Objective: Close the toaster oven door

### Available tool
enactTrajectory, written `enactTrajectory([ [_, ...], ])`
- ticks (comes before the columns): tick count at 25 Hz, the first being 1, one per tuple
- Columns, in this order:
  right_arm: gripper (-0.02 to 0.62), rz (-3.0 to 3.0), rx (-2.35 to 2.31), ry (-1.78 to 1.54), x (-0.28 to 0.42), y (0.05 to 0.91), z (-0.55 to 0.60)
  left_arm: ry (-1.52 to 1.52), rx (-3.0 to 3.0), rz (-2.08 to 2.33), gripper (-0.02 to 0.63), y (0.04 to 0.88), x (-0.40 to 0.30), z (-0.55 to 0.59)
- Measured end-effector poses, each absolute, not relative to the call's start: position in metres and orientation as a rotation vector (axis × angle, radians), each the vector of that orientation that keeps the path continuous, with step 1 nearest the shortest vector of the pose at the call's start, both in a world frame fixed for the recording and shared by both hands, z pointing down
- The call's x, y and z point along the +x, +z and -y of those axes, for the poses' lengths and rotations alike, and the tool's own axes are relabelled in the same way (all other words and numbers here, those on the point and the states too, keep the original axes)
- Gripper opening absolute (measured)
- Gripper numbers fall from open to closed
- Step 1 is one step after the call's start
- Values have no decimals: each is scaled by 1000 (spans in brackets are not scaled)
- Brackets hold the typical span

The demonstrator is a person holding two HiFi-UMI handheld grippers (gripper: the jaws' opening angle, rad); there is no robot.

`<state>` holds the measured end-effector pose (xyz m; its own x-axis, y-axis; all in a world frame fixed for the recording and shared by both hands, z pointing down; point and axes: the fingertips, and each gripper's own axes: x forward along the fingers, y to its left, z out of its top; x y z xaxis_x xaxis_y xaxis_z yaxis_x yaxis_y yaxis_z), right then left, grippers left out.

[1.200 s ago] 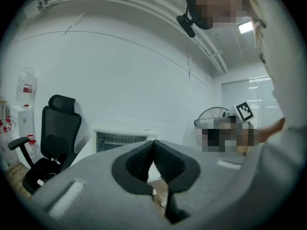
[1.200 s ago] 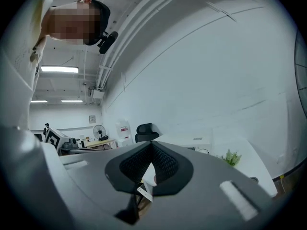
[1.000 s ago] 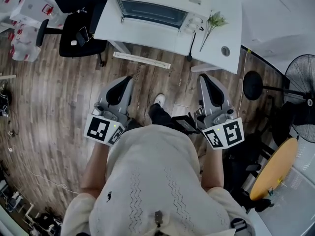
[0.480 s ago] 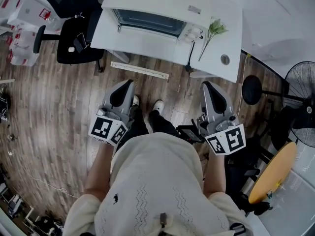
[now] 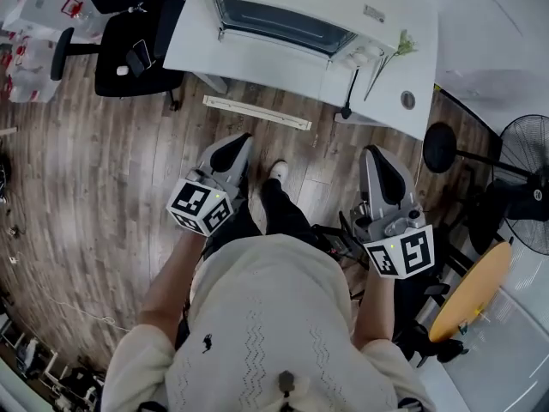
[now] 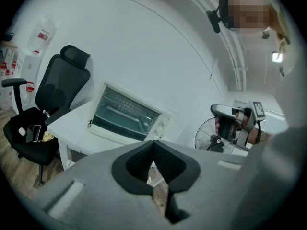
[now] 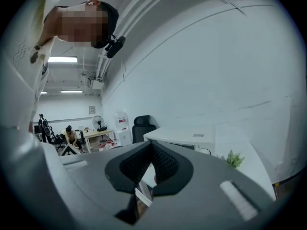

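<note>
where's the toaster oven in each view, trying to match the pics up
Head view: the toaster oven sits at top centre, on the white desk.
Left gripper view: left of centre, its glass door facing the camera.
Right gripper view: small, just right of centre.
Shared landmark: the black office chair, left of the oven in all three views.

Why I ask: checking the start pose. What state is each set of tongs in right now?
Left tongs: closed, empty.
Right tongs: closed, empty.
</note>
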<state>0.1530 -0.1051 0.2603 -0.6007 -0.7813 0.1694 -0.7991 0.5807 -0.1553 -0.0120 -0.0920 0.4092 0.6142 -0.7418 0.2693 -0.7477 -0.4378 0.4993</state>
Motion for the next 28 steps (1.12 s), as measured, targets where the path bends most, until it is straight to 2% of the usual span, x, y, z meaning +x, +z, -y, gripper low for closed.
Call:
enactTrajectory([
  [10, 9, 2682, 1343, 370, 119, 278, 98, -137, 1856, 1115, 5, 493, -37, 92],
  [18, 9, 2646, 1373, 379, 112, 281, 88, -111, 1875, 1128, 5, 495, -46, 94],
  [28, 9, 2601, 1404, 402, 115, 291, 89, -157, 1649, 1079, 5, 558, -45, 91],
])
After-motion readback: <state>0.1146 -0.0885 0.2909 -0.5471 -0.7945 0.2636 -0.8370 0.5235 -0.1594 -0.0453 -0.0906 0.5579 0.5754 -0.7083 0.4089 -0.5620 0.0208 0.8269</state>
